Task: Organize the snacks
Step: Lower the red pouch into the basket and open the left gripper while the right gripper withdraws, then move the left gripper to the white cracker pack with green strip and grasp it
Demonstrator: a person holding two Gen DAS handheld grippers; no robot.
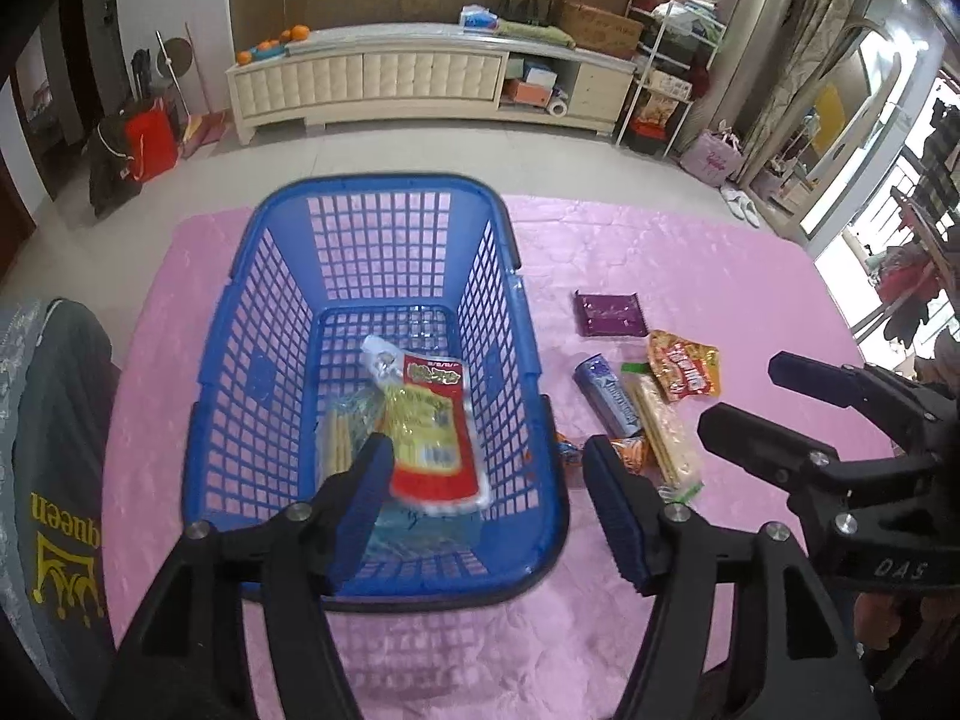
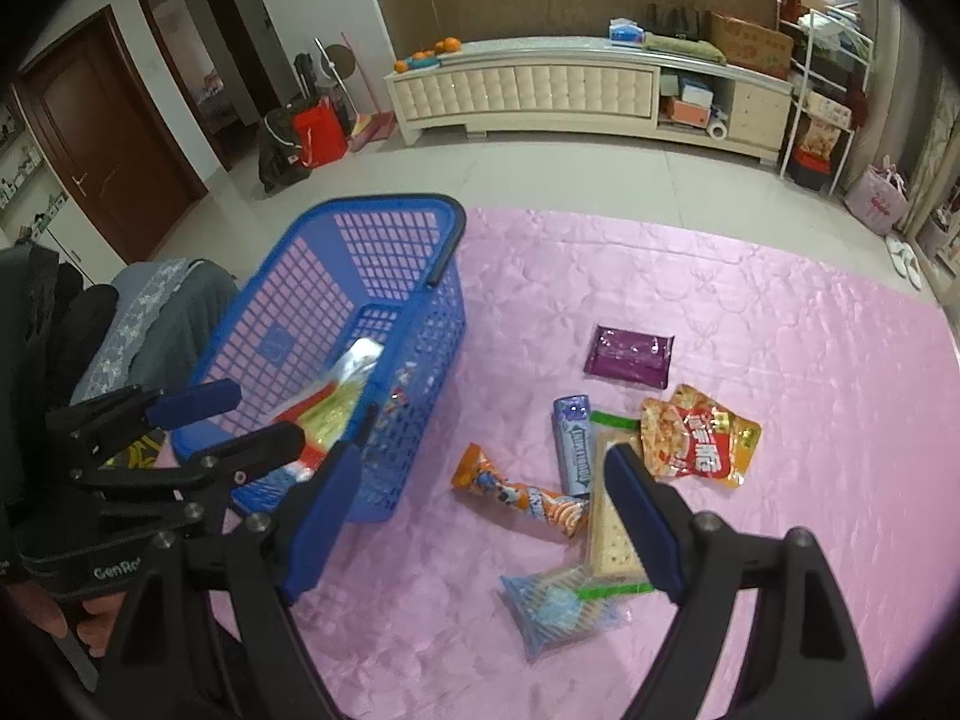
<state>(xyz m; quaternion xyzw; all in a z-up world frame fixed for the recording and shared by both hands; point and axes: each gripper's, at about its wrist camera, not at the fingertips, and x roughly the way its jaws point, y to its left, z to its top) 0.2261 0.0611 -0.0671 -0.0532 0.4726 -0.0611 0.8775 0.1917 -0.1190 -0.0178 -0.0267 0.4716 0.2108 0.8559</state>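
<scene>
While your left gripper (image 1: pixel 486 480) hangs over the blue basket (image 1: pixel 528 360), fingers spread, the red pouch (image 1: pixel 435 438) lies below them, released. Your right gripper (image 2: pixel 480 516), fingers spread and empty, should next descend to the cracker pack (image 2: pixel 606 534) just beneath.

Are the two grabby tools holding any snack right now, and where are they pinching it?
Neither. The left tool is open above the blue basket, with the red and yellow packet lying loose inside. The right tool is open over the snacks on the pink cloth.
</scene>
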